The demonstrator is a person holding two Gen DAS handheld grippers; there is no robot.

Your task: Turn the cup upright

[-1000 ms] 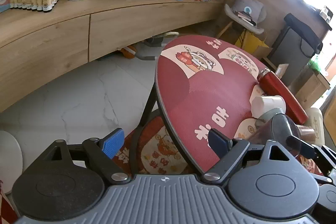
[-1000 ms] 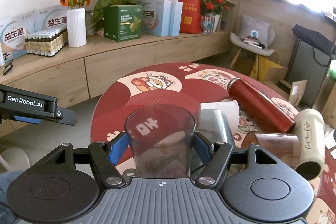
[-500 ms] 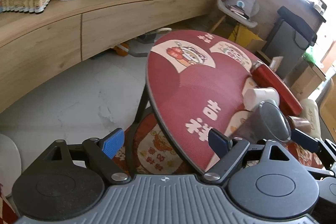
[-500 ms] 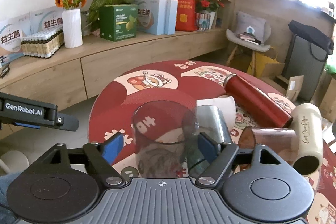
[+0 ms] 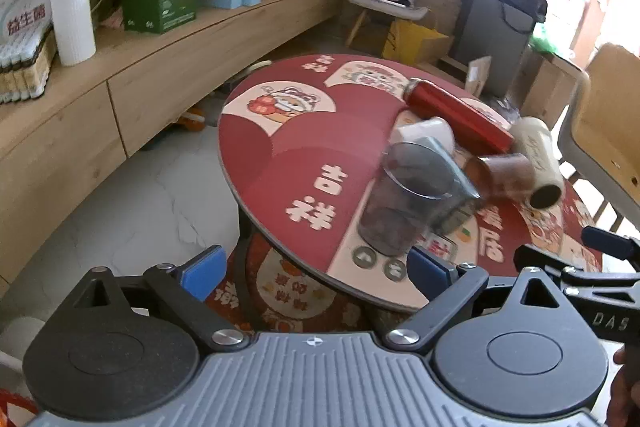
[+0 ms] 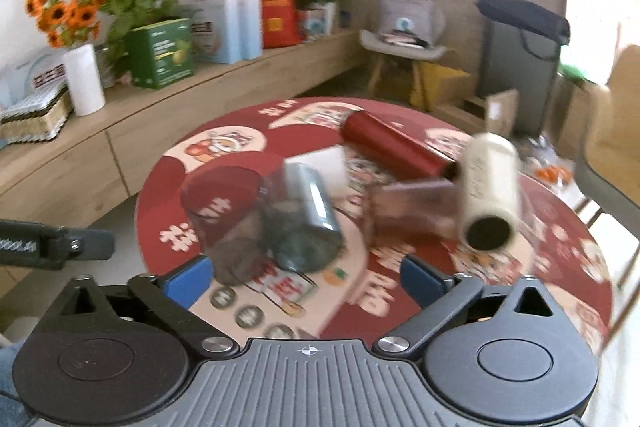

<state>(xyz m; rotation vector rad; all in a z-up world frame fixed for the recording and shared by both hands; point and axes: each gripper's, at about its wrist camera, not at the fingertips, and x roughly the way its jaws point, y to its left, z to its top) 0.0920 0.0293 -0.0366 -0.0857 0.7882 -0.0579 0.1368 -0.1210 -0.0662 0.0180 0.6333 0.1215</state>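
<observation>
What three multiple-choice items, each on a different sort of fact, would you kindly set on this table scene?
1. Where on the table is the smoky cup? A near the front edge; B at the far edge; C off it altogether.
2. What colour is the long bottle? A green; B red; C blue.
3. How is the right gripper? A shut on the cup; B open, empty; C unseen.

A: its base sits just inside the near rim. B: its body is plainly red. B: the fingers stand wide apart, gripping nothing.

Smoky grey cup (image 5: pixel 404 199), red table (image 5: pixel 304 147)
</observation>
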